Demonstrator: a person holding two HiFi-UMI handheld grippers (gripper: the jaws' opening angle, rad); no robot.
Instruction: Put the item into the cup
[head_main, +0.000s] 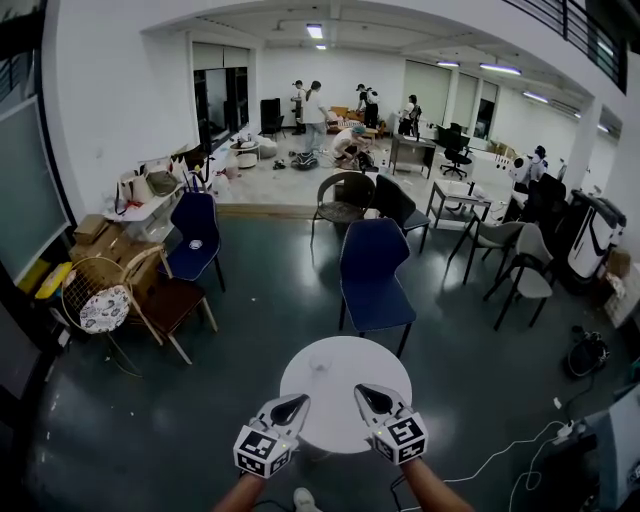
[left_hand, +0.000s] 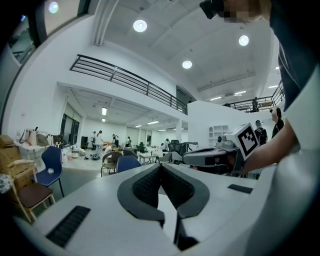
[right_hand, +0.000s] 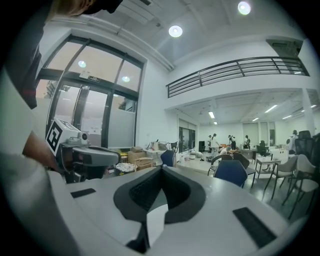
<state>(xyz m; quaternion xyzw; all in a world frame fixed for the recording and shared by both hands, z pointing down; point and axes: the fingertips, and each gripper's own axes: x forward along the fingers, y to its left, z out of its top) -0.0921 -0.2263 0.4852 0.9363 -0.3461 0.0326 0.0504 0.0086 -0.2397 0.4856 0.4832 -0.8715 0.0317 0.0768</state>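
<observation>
The left gripper (head_main: 289, 409) and right gripper (head_main: 376, 400) hover above a round white table (head_main: 345, 430), both closed and empty.

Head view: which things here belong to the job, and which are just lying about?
Job:
- left gripper, shut, empty
- right gripper, shut, empty
- round white table
- faint small thing on it; too faint to say whether it is the cup

Lying about:
- blue chair
- wicker chair
- white cable on the floor
</observation>
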